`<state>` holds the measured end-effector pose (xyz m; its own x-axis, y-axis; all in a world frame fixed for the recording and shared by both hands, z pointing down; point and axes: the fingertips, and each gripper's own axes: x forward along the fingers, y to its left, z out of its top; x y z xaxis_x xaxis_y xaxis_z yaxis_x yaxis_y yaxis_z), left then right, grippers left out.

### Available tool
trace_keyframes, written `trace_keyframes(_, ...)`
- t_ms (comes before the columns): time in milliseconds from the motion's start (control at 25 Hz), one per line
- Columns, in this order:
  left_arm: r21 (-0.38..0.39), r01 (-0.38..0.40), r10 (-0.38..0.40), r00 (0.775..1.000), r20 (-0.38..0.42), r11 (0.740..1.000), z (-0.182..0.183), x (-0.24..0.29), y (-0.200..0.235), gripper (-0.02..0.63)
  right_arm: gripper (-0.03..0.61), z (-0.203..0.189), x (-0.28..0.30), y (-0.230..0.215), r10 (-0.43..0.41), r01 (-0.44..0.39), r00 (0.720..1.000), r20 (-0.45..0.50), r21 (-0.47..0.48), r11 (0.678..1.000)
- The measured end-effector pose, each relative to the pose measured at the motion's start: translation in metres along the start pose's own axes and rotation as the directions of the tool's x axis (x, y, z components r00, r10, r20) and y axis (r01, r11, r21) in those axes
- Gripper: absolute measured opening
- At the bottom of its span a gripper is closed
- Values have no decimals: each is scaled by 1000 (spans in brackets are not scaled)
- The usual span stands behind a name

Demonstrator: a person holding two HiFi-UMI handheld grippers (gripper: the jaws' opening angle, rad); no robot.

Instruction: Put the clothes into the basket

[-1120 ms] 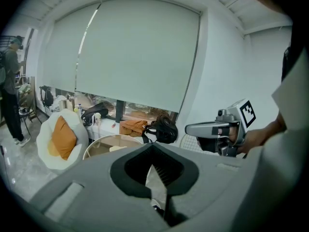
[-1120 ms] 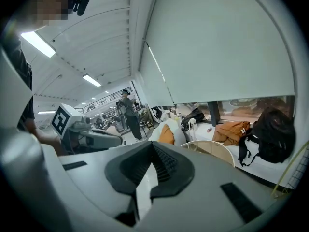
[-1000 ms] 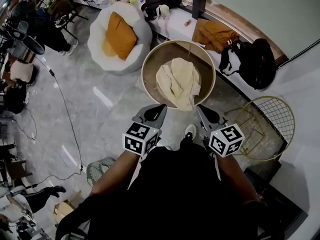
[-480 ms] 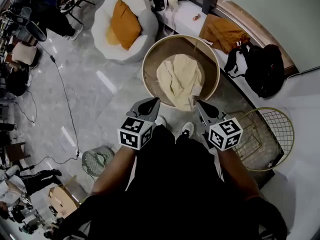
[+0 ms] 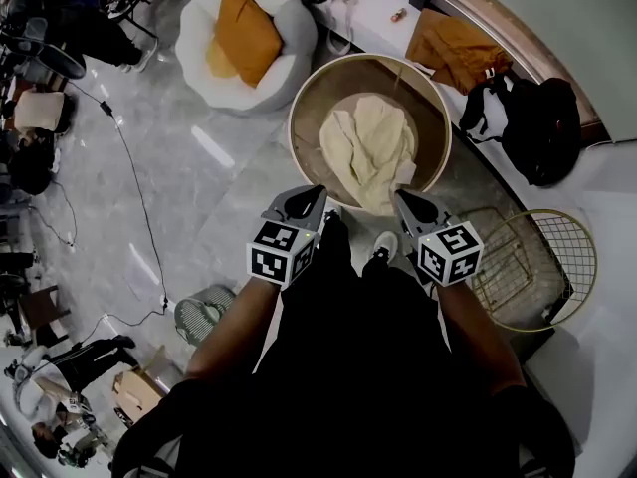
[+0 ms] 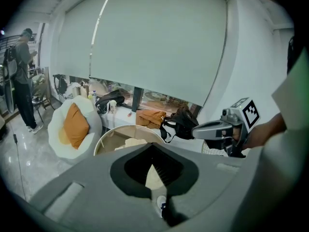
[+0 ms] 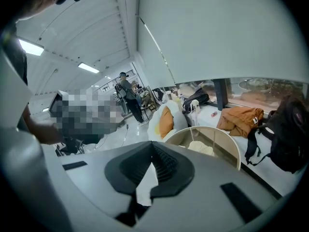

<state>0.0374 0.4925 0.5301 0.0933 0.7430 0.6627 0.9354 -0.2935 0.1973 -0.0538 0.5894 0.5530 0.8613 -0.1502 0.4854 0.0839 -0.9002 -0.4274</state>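
Far on the left, a small round fan lies on the grey floor, and a thin black cable runs across the floor above it. Next comes a puffy white chair with an orange cushion in it.

The left gripper is held out in front of the person, just at the near edge of the basket. Its jaws are pressed together and there is nothing between them.

The basket is big and round and stands on the floor in the middle. A cream cloth lies bunched up inside it, and one corner hangs toward the near rim.

The right gripper is at the near edge of the basket too, a little way from the left one. Its jaws are squeezed tight as well, and it carries nothing.

Behind the basket is a long white bench. Orange clothes lie on the bench, outside the basket. A black backpack sits to the right of them.

Low on the right is a round gold wire thing. It may be a chair or a basket, and it is hard to tell which.
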Motion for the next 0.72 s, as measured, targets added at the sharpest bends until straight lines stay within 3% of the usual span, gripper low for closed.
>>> trace_keyframes(360, 9, 76, -74, 991, -114, 997, -28, 52, 65, 3, 14, -38, 80, -28, -100, 105, 987, -123, 35, 994)
trace_keyframes(720, 28, 123, -112, 961, -254, 992, -82, 123, 114, 3, 14, -115, 179, -78, -162, 182, 937, -309, 36, 983)
